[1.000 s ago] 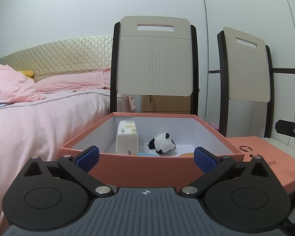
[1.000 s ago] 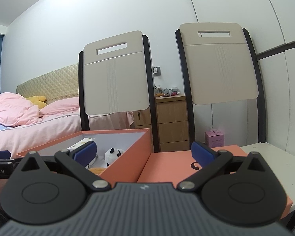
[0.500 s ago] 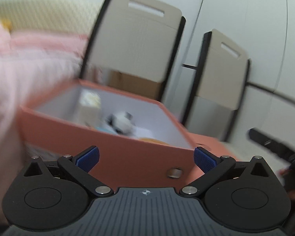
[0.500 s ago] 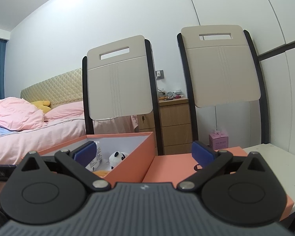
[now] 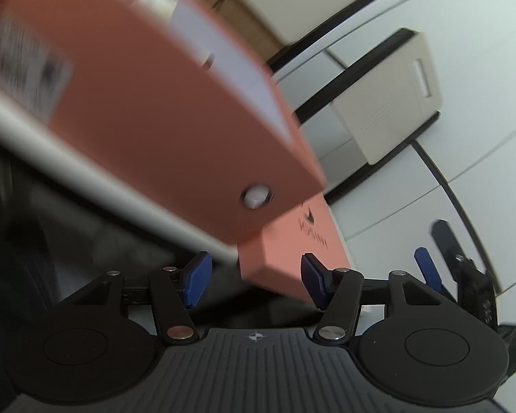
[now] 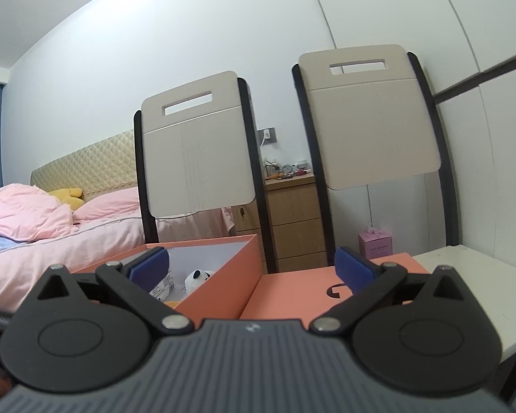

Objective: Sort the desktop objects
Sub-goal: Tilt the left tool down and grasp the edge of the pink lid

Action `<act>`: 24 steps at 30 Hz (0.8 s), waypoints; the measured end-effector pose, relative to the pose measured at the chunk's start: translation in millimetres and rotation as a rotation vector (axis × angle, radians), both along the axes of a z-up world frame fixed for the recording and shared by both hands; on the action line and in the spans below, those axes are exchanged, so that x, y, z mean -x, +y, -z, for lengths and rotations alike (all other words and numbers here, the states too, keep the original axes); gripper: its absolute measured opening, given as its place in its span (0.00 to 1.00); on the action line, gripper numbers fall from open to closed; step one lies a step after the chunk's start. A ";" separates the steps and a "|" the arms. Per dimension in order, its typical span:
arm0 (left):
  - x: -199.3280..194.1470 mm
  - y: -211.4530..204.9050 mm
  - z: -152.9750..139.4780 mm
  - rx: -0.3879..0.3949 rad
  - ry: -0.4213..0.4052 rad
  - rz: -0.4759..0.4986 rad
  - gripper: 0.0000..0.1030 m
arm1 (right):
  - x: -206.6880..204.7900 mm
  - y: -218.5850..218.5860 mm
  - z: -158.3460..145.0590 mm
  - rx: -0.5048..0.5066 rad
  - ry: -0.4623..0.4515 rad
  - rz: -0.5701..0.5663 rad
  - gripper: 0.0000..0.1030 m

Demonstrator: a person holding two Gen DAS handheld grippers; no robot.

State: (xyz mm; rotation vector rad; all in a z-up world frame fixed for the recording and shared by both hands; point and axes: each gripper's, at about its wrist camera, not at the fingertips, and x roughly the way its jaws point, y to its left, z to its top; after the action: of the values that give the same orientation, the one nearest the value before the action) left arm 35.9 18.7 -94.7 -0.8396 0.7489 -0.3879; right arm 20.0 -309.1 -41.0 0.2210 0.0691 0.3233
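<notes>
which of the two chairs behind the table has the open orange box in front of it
The left chair, nearer the bed: the open orange box sits below its backrest. The right chair stands behind the flat orange lid instead.

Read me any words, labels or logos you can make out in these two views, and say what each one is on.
Nothing reads whole.
Orange lid: part of a dark logo mark, cut off by the right tongs.
Orange lid, left view: dark lettering, blurred.
Orange box: white sticker, blurred.
Pack inside the box: label print too small.
Pink box: print too small.
</notes>
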 end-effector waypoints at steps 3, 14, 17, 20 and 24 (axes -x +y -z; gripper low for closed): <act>-9.5 -5.5 22.1 0.116 0.081 0.008 0.59 | 2.0 -6.6 1.3 -0.026 0.015 -0.017 1.00; -60.1 -27.6 69.7 0.380 0.245 -0.008 0.59 | -3.5 -14.2 4.5 -0.101 0.081 -0.132 1.00; -69.3 -30.7 76.0 0.402 0.268 -0.009 0.59 | -2.8 -15.6 4.5 -0.112 0.083 -0.145 1.00; -76.3 -31.5 83.6 0.430 0.295 -0.011 0.59 | -3.0 -16.4 5.2 -0.119 0.091 -0.154 1.00; -81.1 -30.5 96.9 0.511 0.337 -0.006 0.42 | -7.5 -16.5 7.0 -0.124 0.120 -0.172 1.00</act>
State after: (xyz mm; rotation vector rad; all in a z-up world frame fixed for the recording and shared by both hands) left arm 117.0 -11.8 -191.6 -1.4113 0.9764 -0.4458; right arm 27.5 -325.6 -47.9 0.3583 0.1877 0.4860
